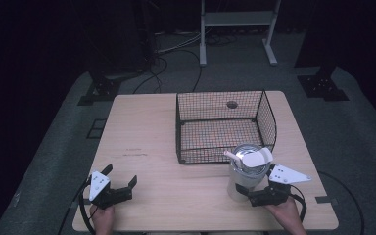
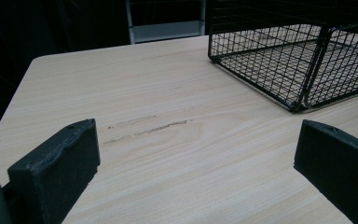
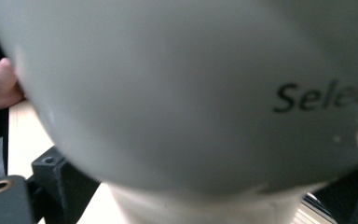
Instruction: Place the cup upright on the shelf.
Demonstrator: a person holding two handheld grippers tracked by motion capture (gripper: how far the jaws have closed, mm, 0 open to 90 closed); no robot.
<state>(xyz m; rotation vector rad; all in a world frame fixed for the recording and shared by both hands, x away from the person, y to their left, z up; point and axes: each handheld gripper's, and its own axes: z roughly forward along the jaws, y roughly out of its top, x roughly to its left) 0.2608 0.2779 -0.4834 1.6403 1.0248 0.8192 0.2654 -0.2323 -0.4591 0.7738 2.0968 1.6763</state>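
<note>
Two grippers low in frame: right gripper [image 1: 263,192] pinches the white cup [image 1: 245,174] at lower right, upright, lid apparently peeled, just in front of the wire basket [image 1: 269,117], which lies directly ahead. Left gripper [image 1: 120,182] rests spread and empty at lower left on the table [image 1: 142,127], well apart.

Dim room: grey carpet floor [image 1: 352,142], black cables [image 1: 176,56], white metal frame [image 1: 237,22] behind the light wooden bench [image 1: 142,132].
</note>
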